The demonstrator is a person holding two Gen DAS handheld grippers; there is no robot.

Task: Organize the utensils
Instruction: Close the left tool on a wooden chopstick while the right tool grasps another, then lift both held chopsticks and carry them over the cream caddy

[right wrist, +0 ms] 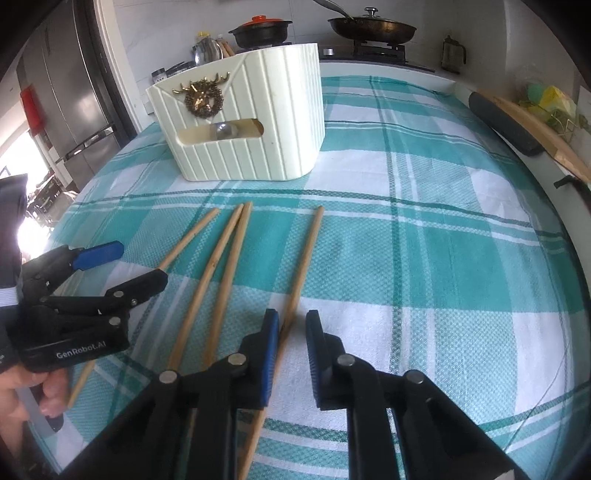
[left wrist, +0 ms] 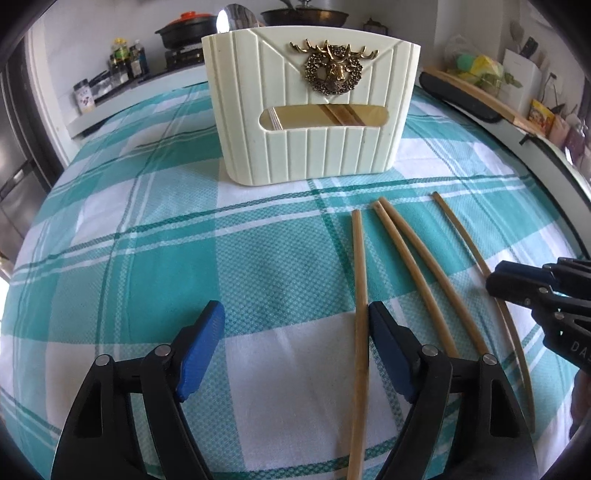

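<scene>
Several wooden chopsticks lie side by side on the teal plaid cloth [left wrist: 147, 221], in front of a cream ribbed holder [left wrist: 310, 140] with a brass deer emblem. My left gripper [left wrist: 295, 325] is open wide and low over the cloth. The leftmost chopstick [left wrist: 357, 258] lies between its fingers, close to the right pad. My right gripper [right wrist: 293, 321] has a narrow gap and straddles the rightmost chopstick [right wrist: 310, 251]. That stick rests against the left pad, with cloth showing beside the other. The holder [right wrist: 240, 155] has a spoon [right wrist: 225, 131] and chopsticks inside.
Two more chopsticks [right wrist: 229, 243] lie crossed at their tips between the grippers. A stove with a pot [right wrist: 262, 29] and a pan [right wrist: 373, 27] stands behind the table. A dark bar and a wooden board [right wrist: 535, 122] line the right edge. A fridge [right wrist: 66, 92] is far left.
</scene>
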